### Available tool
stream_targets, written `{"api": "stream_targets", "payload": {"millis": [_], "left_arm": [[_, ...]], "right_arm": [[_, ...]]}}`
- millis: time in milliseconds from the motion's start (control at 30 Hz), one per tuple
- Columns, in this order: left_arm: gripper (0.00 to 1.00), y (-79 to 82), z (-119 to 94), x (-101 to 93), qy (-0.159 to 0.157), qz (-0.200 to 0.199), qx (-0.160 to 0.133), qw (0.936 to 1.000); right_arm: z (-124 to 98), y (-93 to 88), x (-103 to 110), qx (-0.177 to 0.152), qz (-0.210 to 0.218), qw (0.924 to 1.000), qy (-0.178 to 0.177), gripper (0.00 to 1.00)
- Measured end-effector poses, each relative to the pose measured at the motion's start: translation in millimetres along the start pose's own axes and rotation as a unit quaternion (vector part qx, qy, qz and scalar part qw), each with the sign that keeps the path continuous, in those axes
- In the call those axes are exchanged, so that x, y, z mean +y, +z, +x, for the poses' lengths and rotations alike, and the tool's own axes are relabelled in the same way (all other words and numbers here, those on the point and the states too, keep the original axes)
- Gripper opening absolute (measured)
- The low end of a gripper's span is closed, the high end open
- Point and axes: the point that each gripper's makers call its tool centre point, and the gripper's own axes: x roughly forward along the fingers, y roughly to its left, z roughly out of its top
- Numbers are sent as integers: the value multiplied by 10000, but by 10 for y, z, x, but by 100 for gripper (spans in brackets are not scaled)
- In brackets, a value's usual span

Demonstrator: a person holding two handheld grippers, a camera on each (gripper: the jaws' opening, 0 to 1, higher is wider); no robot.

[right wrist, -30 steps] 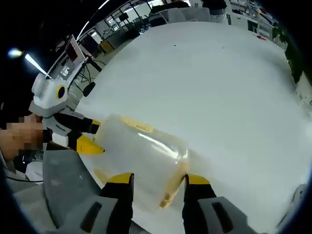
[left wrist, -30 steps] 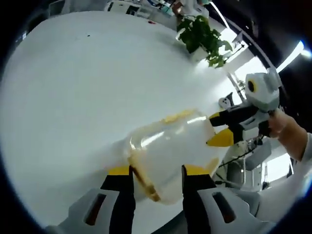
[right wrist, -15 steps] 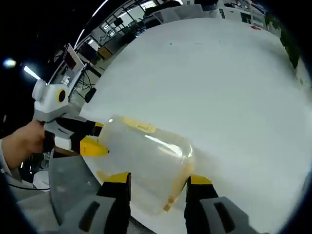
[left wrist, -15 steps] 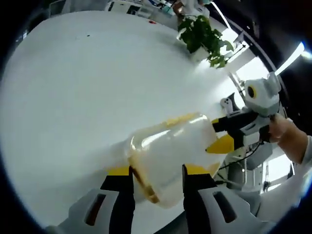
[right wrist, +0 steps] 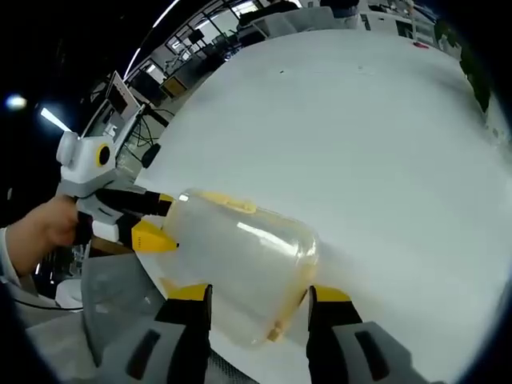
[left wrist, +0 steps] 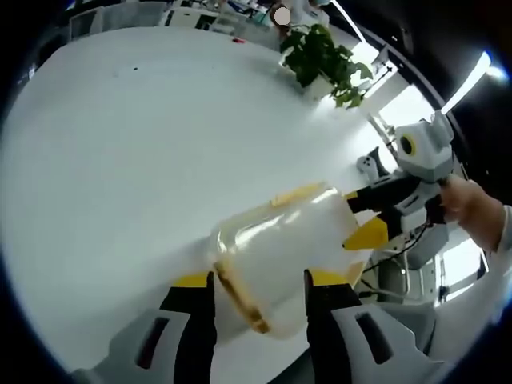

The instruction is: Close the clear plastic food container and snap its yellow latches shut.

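Note:
The clear plastic container (left wrist: 276,248) lies on its side above the white table (left wrist: 120,144), held end to end between both grippers. My left gripper (left wrist: 258,284) is shut on its near end, where a yellow latch (left wrist: 240,298) runs between the jaws. The right gripper (left wrist: 370,216) clamps the far end, beside a second yellow latch (left wrist: 296,194). In the right gripper view the container (right wrist: 240,252) sits between the jaws of my right gripper (right wrist: 258,294), which is shut on it. There the left gripper (right wrist: 144,220) grips the opposite end near a yellow latch (right wrist: 228,202).
A potted plant (left wrist: 324,56) stands at the table's far edge. A hand (left wrist: 472,210) holds the right gripper, and another hand (right wrist: 44,232) holds the left one. Desks with monitors (right wrist: 124,80) lie beyond the table (right wrist: 360,120).
Both grippers keep their hold on the container. The views have shifted slightly and the container's tilt has changed a little.

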Motion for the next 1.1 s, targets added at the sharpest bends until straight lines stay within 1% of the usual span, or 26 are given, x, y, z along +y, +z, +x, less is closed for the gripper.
{"api": "stream_targets", "payload": {"millis": [167,200,233,300,333,367,400,433,467,533,567,600,633,667,700,733,767,800,833,867,900,933,967,1000,1067,1100], "left_arm": [[46,-8,-51,45,124,172,-15,9998],[47,-6,-62,42,127,223,-37,9997],[47,9,-72,30,88,255,-84,9996],[48,20,-76,26,74,252,-92,9996],[49,29,-79,14,50,267,-102,9996],[50,40,-85,-2,25,303,-118,9995],[51,57,-99,-6,55,455,-138,9989],[51,63,-110,16,115,612,-128,9980],[51,63,-124,27,157,753,-107,9970],[51,69,-171,52,298,1228,-69,9920],[51,78,-186,58,331,1378,-85,9899],[52,92,-198,48,294,1467,-141,9886],[52,81,-214,43,279,1468,-133,9887],[53,101,-237,35,255,1522,-198,9878],[52,125,-250,32,250,1566,-257,9870],[51,163,-263,24,246,1711,-345,9843],[50,210,-287,6,253,1973,-442,9790],[49,231,-309,-7,284,2173,-450,9747],[48,255,-315,-25,267,2314,-491,9713],[47,270,-322,-48,245,2390,-519,9693],[46,299,-330,-104,167,2526,-593,9656],[44,318,-340,-147,109,2632,-641,9625],[41,328,-351,-199,35,2650,-668,9619],[39,335,-355,-231,-3,2711,-671,9602],[36,359,-358,-313,-86,2959,-708,9526],[34,371,-357,-330,-80,3069,-730,9489]], "right_arm": [[-106,67,-38,-108,11,9999,-34,46],[-122,123,-75,-162,-89,9998,-112,47],[-145,131,-122,-190,-310,9990,-263,49],[-171,151,-110,-158,-645,9972,-351,52],[-177,172,-106,-146,-735,9965,-381,52],[-191,179,-95,-144,-864,9953,-405,51],[-207,199,-87,-99,-1122,9926,-452,50],[-224,204,-73,-100,-1282,9906,-476,49],[-250,247,-64,-118,-1539,9867,-517,48],[-290,270,-24,-97,-1979,9791,-453,41],[-299,247,-11,-44,-1986,9792,-419,37],[-304,263,14,-59,-1963,9801,-301,34],[-310,265,17,-69,-1961,9801,-289,33],[-317,295,20,-99,-2039,9786,-252,33],[-325,323,33,-159,-2244,9741,-227,31],[-337,349,49,-223,-2410,9700,-218,29],[-358,367,57,-229,-2570,9658,-244,26],[-366,420,126,-364,-2776,9599,-121,24],[-377,416,137,-350,-2820,9587,-123,22],[-385,415,131,-299,-2841,9582,-157,20],[-394,478,168,-464,-3074,9504,-123,18],[-402,472,157,-417,-2972,9538,-153,18],[-407,495,155,-440,-3006,9526,-182,17],[-409,534,168,-505,-3129,9483,-161,16],[-416,553,206,-503,-3187,9464,-131,15],[-419,571,242,-552,-3303,9422,-91,12]]}}
